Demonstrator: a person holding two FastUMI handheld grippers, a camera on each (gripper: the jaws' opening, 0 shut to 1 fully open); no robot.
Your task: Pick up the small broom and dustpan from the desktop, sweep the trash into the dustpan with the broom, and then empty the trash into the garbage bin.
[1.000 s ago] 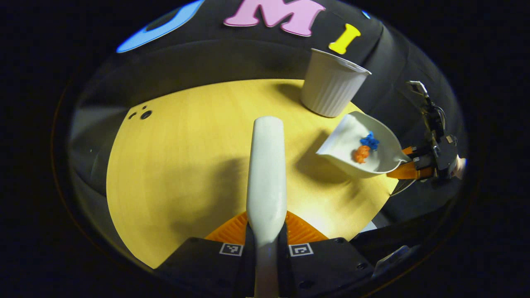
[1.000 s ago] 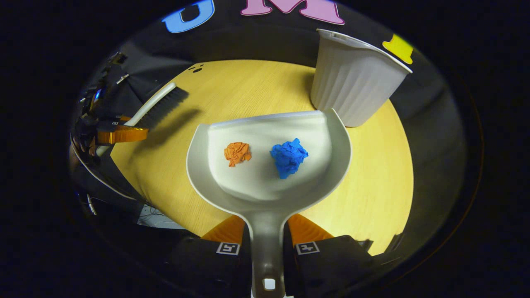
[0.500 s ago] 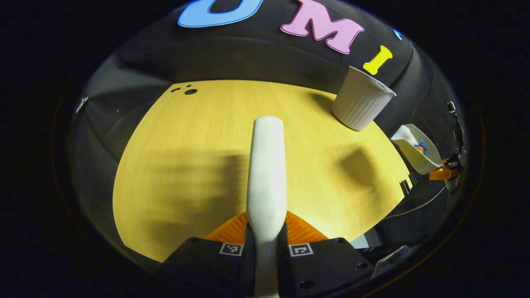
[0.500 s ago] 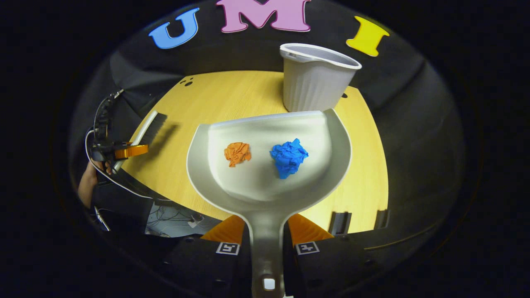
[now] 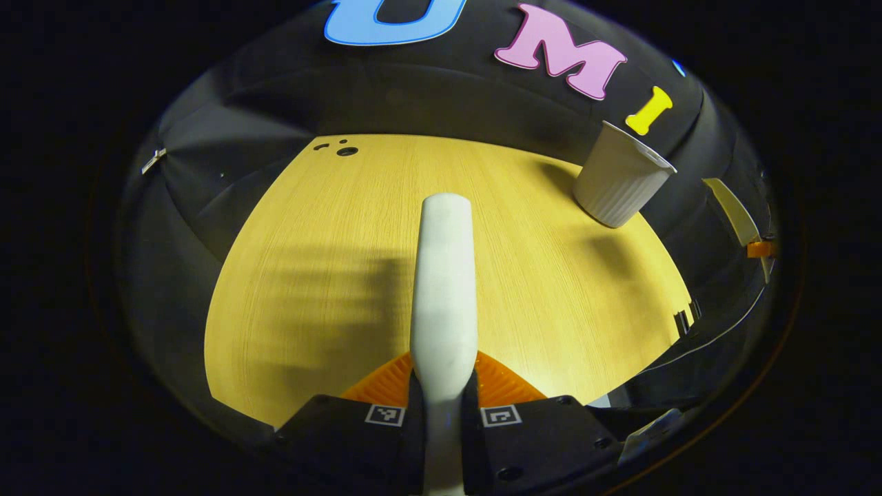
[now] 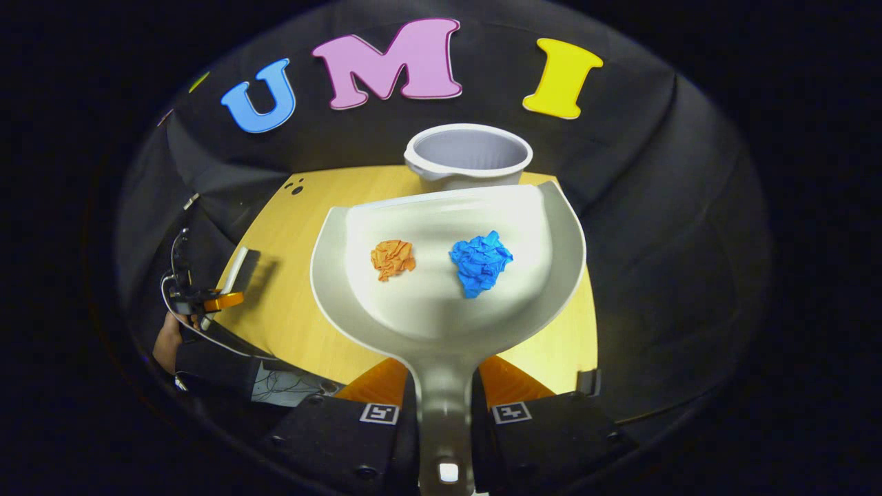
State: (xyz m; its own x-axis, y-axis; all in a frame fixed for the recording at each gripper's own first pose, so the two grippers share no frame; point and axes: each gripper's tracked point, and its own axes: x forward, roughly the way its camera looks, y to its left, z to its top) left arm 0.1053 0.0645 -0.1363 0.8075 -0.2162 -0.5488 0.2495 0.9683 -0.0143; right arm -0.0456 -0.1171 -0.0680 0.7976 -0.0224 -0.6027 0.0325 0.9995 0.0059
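Observation:
My right gripper (image 6: 444, 393) is shut on the handle of a white dustpan (image 6: 448, 310), held high above the wooden table (image 6: 303, 317). An orange paper ball (image 6: 393, 258) and a blue paper ball (image 6: 481, 262) lie in its scoop. The white ribbed garbage bin (image 6: 468, 157) stands just beyond the pan's front lip, its mouth showing. My left gripper (image 5: 443, 386) is shut on the white broom handle (image 5: 444, 282), which points out over the table. In the left gripper view the bin (image 5: 620, 182) stands at the far right and the dustpan (image 5: 734, 210) hangs edge-on past it.
The broom (image 6: 234, 272) and the other gripper with a hand (image 6: 169, 341) show at the left in the right gripper view. Small dark holes (image 5: 337, 148) mark the table's far corner. Cables (image 6: 282, 379) hang below the near table edge.
The dustpan has risen and drawn back, so the bin's open mouth now shows beyond its lip. The left gripper with the broom has swung away to the left of the pan.

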